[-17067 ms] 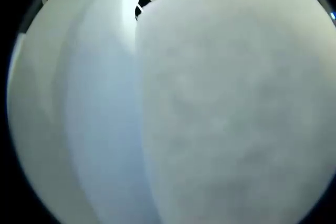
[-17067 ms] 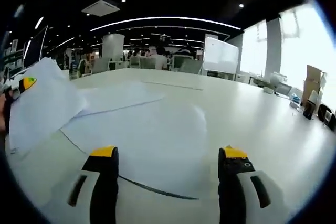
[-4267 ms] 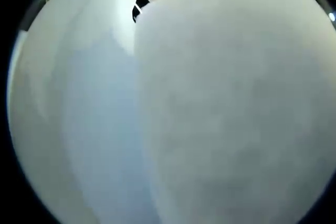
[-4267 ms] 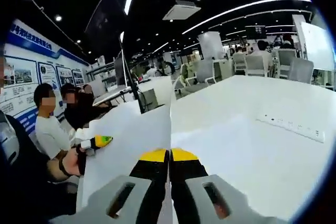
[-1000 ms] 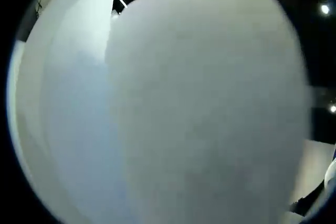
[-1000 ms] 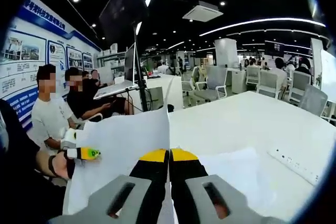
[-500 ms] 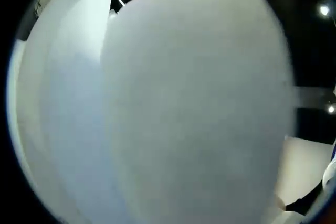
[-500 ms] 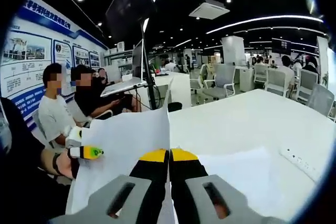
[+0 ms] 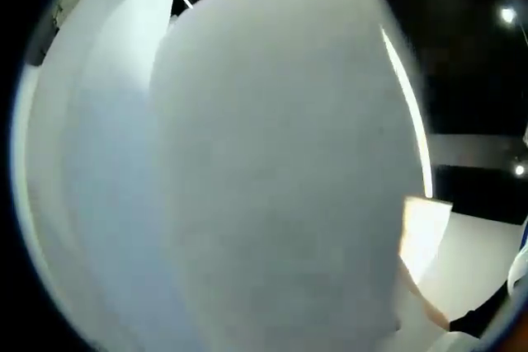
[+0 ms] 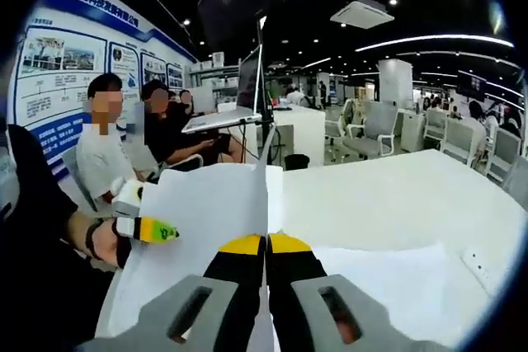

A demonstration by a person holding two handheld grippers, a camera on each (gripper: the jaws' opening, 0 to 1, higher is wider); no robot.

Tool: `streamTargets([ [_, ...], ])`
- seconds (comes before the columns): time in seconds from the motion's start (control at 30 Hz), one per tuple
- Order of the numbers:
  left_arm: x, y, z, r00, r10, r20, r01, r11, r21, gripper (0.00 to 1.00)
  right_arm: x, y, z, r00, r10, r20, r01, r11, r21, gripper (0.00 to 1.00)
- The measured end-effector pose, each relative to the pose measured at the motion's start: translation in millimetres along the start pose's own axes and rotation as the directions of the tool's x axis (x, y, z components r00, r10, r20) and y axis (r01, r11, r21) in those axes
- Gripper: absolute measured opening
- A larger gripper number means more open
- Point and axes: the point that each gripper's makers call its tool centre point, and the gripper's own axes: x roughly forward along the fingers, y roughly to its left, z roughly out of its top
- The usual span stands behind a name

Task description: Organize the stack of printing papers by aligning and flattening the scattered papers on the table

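Right hand-held gripper (image 10: 266, 243): jaws pressed together on edge of paper stack (image 10: 206, 228), held upright off the white surface (image 10: 388, 195). Left hand-held gripper (image 10: 148, 229) at stack's far-left edge in right gripper view, yellow-green tip over the sheet; grip state can't tell. More loose sheets (image 10: 396, 274) lie flat on surface, right of jaws. Left gripper view: blurred white sheets (image 9: 272, 171) right against lens.

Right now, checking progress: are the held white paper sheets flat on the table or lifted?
Lifted: the white paper sheets stand on edge, pinched in the shut right claw.
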Motion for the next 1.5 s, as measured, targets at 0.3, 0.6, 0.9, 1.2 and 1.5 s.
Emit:
streamTargets([
  [0.3,0.0,0.3,0.1,1.0,0.002,0.003,-0.002,1.0,-0.003,0.27,3.2,-3.3,-0.7,1.0,-0.008,0.005,0.008,1.0,0.026,0.0],
  [0.6,-0.3,-0.2,-0.1,1.0,0.003,0.005,-0.003,1.0,-0.004,0.27,8.0,4.9,1.3,1.0,0.014,0.009,-0.014,1.0,0.011,0.0],
  [0.9,-0.1,-2.2,-1.8,1.0,0.0,-0.001,0.0,1.0,0.01,0.27,12.4,11.7,-6.6,0.999,0.044,-0.019,-0.044,0.999,0.006,0.0],
  [1.2,0.0,-1.5,-1.6,1.0,0.0,-0.005,0.0,1.0,0.022,0.27,12.5,13.8,-3.7,0.998,0.065,-0.008,-0.065,0.998,0.006,0.0],
  [1.5,-0.1,-1.2,-1.6,1.0,0.002,-0.008,-0.002,1.0,0.028,0.27,14.4,10.2,-4.4,0.998,0.067,-0.006,-0.067,0.998,0.014,0.0],
])
